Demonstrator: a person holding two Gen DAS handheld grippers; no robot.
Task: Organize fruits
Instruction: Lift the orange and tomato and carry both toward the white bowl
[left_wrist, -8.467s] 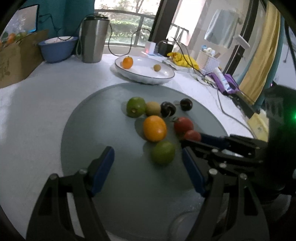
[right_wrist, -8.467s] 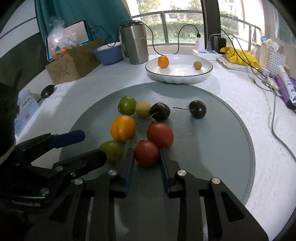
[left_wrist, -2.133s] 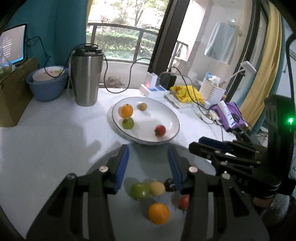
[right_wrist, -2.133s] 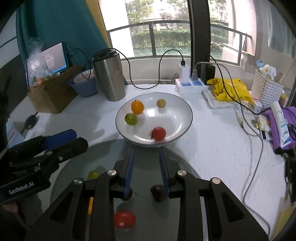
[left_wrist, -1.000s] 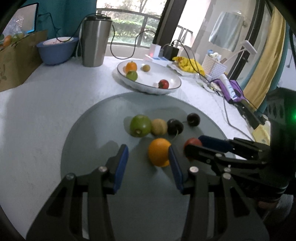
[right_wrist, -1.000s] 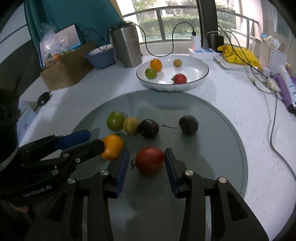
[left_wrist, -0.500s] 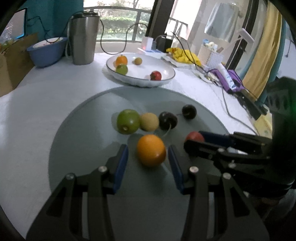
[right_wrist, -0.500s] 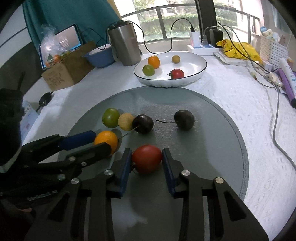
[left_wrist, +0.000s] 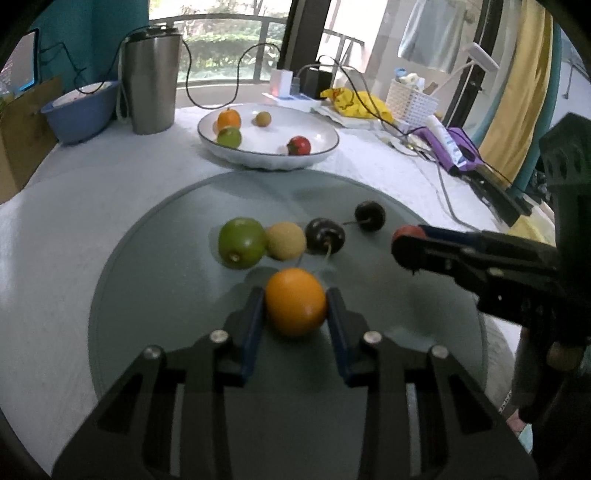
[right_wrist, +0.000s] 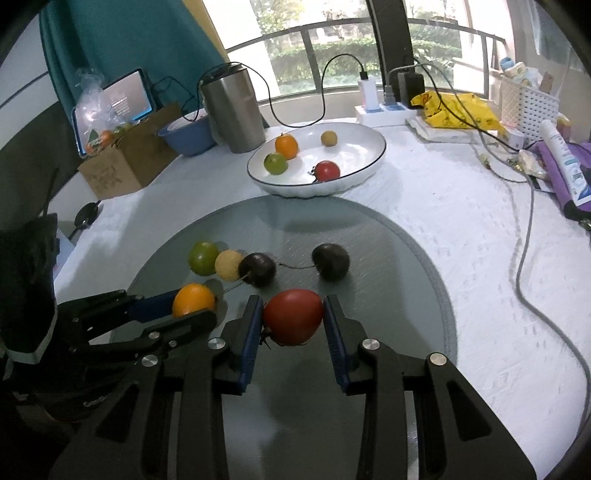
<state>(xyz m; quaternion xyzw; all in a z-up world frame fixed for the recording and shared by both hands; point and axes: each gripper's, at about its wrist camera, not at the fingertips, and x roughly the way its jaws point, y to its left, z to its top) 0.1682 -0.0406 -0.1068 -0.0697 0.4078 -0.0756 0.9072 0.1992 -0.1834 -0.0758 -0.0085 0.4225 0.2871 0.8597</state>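
Note:
My left gripper (left_wrist: 296, 306) is shut on an orange (left_wrist: 296, 301) above the round grey mat (left_wrist: 155, 302). My right gripper (right_wrist: 293, 323) is shut on a red tomato (right_wrist: 293, 320); it also shows in the left wrist view (left_wrist: 408, 245). On the mat lie a green fruit (left_wrist: 241, 242), a tan fruit (left_wrist: 286, 240) and two dark cherries (left_wrist: 325, 240) (left_wrist: 369, 215). The white bowl (right_wrist: 365, 162) behind the mat holds an orange (right_wrist: 286, 146), a green fruit (right_wrist: 275, 163), a tomato (right_wrist: 327, 170) and a small tan fruit (right_wrist: 328, 138).
A steel flask (right_wrist: 234, 110), a blue bowl (right_wrist: 188, 138) and a cardboard box (right_wrist: 125, 162) stand at the back left. A power strip (right_wrist: 384, 109), cables (right_wrist: 524, 236), a yellow bag (right_wrist: 458, 107) and a white basket (right_wrist: 528, 99) lie at the back right.
Both grippers have closed: the left on the orange, the right on the red tomato. Both fruits now look lifted slightly off the mat.

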